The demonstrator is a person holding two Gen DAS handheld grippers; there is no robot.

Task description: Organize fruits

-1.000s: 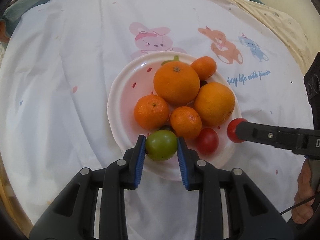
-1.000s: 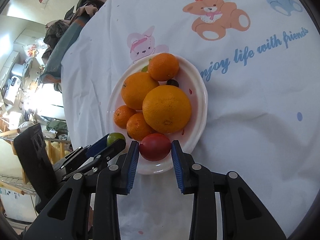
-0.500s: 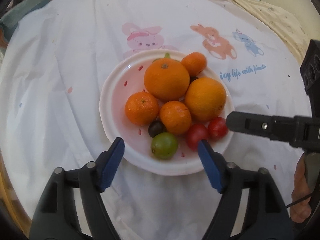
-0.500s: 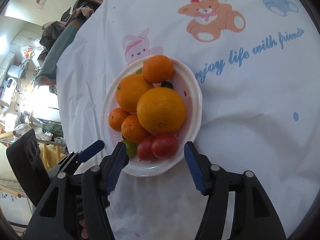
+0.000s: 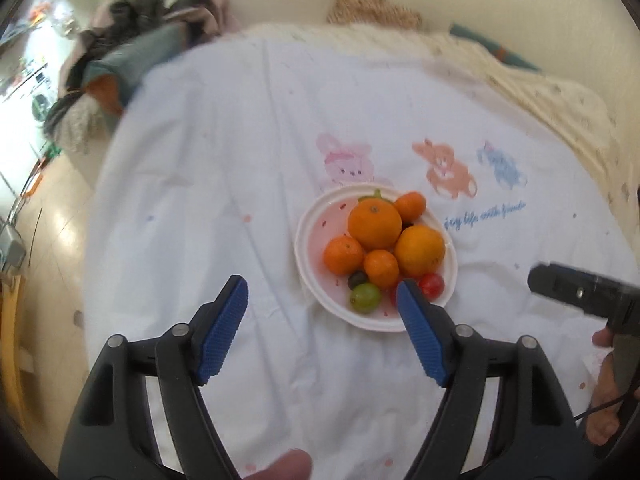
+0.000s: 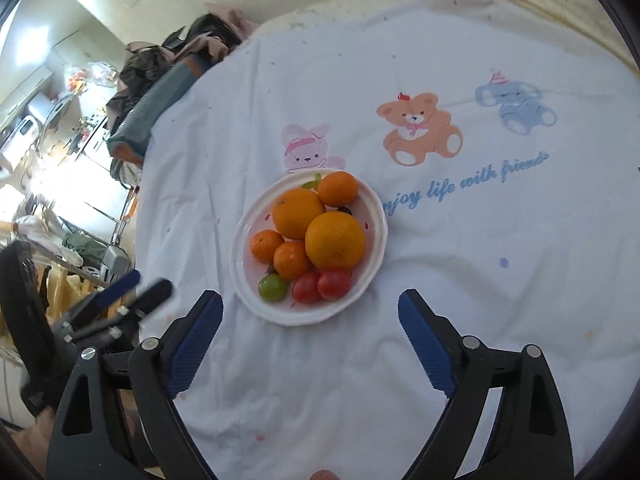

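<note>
cartoon-print cloth (image 6: 460, 260) w/ plate (image 6: 248, 280) mid-cloth, fruit all on it; left gripper (image 5: 322, 330) & right gripper (image 6: 310, 338) both spread apart, empty. placing looks done; next prob just check nothing rolls.

Blue script on the white cloth (image 6: 460, 240) reads "enjoy life with friends".

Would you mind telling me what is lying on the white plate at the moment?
The white plate holds two large oranges, three smaller mandarins, two red tomatoes, a green tomato and a dark fruit. A green bit behind the oranges is mostly covered.
</note>
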